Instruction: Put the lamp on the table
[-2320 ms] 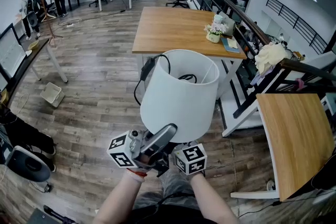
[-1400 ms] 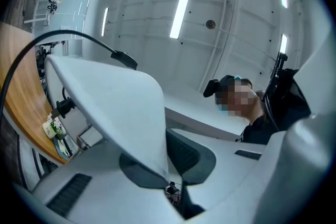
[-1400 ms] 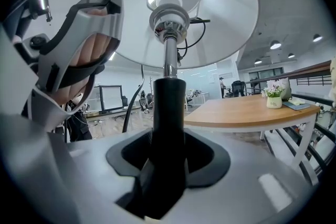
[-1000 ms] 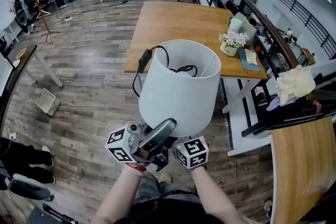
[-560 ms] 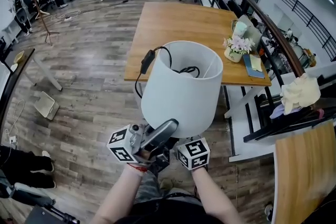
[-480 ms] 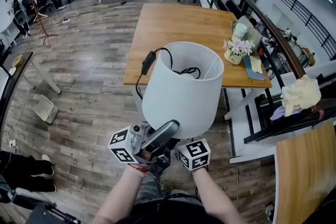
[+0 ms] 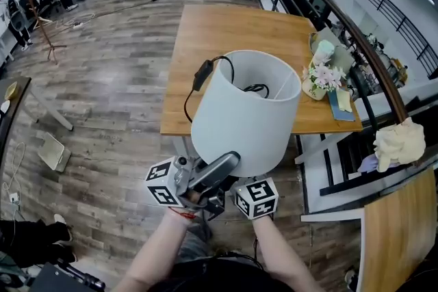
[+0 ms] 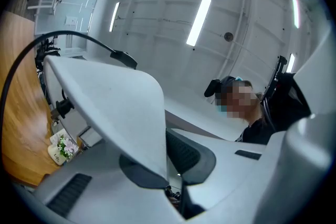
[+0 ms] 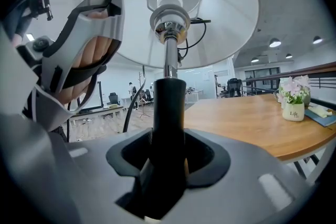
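The lamp has a white drum shade, a black stem and a black cord with a switch looped into the shade's top. I hold it upright in the air in front of the near edge of the wooden table. My left gripper is shut on the shade's lower rim. From below, my right gripper is shut on the stem under the socket. Its marker cube shows beneath the shade. The lamp's base is hidden.
A flower pot, a book and a pale bag sit along the table's right edge. A railing runs at the right, and another wooden top lies at the lower right. Wood floor stretches left; desks and people stand far off.
The view has advanced toward the wooden table, whose near edge now lies just behind the shade. Both grippers keep the same hold on the lamp.
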Demonstrator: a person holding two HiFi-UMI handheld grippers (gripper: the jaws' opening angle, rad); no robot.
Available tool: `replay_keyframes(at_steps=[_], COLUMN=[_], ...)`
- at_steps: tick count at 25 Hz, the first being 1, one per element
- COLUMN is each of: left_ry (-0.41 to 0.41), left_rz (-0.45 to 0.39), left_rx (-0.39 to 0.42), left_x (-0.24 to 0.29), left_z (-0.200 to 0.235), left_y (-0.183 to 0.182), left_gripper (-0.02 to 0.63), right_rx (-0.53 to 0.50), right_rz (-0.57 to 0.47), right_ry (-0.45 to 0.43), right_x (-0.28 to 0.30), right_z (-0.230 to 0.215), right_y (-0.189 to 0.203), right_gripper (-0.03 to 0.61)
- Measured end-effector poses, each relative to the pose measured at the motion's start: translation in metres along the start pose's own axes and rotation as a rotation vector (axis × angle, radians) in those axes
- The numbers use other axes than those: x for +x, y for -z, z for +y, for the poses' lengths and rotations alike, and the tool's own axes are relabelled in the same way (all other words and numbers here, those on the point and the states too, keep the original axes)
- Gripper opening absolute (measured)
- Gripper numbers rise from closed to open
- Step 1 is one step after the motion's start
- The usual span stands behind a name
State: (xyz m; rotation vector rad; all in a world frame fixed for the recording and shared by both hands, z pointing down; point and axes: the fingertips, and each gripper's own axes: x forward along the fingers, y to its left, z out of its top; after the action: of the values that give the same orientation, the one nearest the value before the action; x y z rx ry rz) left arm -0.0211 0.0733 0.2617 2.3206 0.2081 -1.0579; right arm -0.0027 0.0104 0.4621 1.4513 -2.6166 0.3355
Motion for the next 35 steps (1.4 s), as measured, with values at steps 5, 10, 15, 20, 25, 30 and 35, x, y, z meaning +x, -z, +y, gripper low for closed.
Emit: replay_keyframes(at_steps=[5,10,15,20,25,30,35], left_ry=[0.009,0.019,0.031,0.039,0.056,0.054,0.048], left_rz=[0.008,0.013,0.024,0.04,0.047,0.049,0.06], left_rx=[-0.031,-0.063,-0.085,-0.083,-0.079,-0.08,-0.071], left_x=[-0.004,-0.012,-0.015,-0.011,-0.006,0.003,0.012], left_z=[0.035,0.064,0.087,0.102,0.12,0.15,0.183], left_y=[-0.031,-0.06,-0.075,-0.078,-0.076,-0.077,-0.083], left_gripper=[-0.002,-0.002,-0.002,-0.002,-0.002,-0.002,-0.002], right_rx=[0.01,0.015,0.026,0.038,0.035,0.035,0.033], right_rz=[0.007,0.018,0.018,0.014,0.009,0.009,0.023], right_ry=[0.029,0.059,0.091,0.106,0.12,0.116,0.101], right_x=[0.04,0.077,0.098,0.108,0.117,0.132,0.155], right_z=[-0.016,-0.027,-0.039,-0.052,-0.071,-0.099,-0.126], right_y=[-0.009,-0.011,-0.012,-0.013,-0.014,-0.014,-0.019], right_gripper=[0.19,0.189,0.189,0.189,0.189,0.189,0.189])
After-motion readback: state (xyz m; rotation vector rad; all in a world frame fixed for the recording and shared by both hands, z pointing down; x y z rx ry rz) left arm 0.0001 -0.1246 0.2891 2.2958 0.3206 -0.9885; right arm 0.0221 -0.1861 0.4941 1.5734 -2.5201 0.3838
